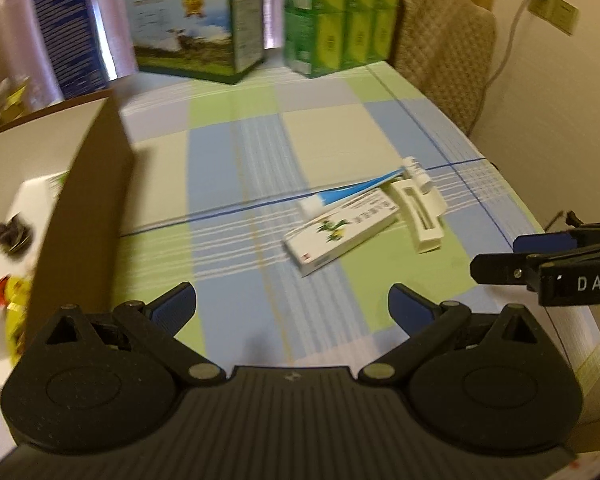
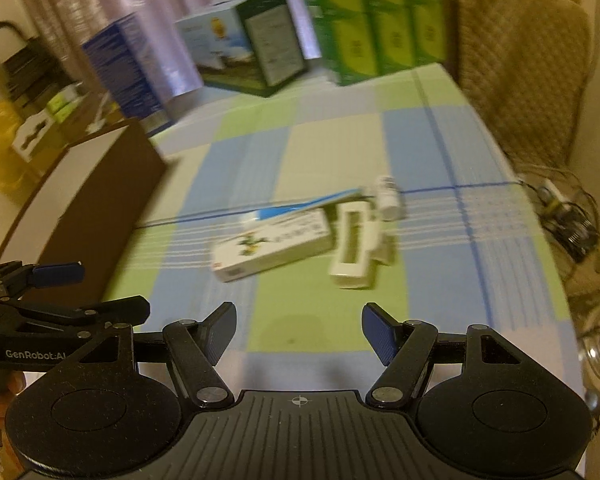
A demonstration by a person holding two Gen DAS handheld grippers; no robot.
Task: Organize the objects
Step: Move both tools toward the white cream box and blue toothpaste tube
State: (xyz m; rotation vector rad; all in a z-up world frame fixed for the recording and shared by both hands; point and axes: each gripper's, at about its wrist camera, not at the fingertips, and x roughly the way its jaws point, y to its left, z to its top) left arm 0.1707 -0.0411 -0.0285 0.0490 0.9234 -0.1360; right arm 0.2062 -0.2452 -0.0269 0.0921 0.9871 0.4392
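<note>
Left gripper: jaws spread wide apart, holding nothing, hovering over the checked tablecloth at the near edge of the table.
Right gripper: jaws also wide apart and empty, above the cloth; in the left wrist view it enters from the right edge, side-on.
Cardboard box: just left of the left gripper, its brown wall upright; inside it lie colourful packets, too blurred to name.
White carton: ahead of both grippers, well apart from them, lying flat on the cloth with a green plant print on its top face.
Toothpaste tube: just behind the carton, blue and white, seemingly touching its far long edge.
White plastic holder: just right of the carton, slotted, lying tilted; a small white bottle sits at its far end.
Far end of the table: a carton with a meadow picture, a dark blue box to its left, a stack of green packs to its right.
Chair: beyond the table's right corner, draped in a beige quilted cover.
</note>
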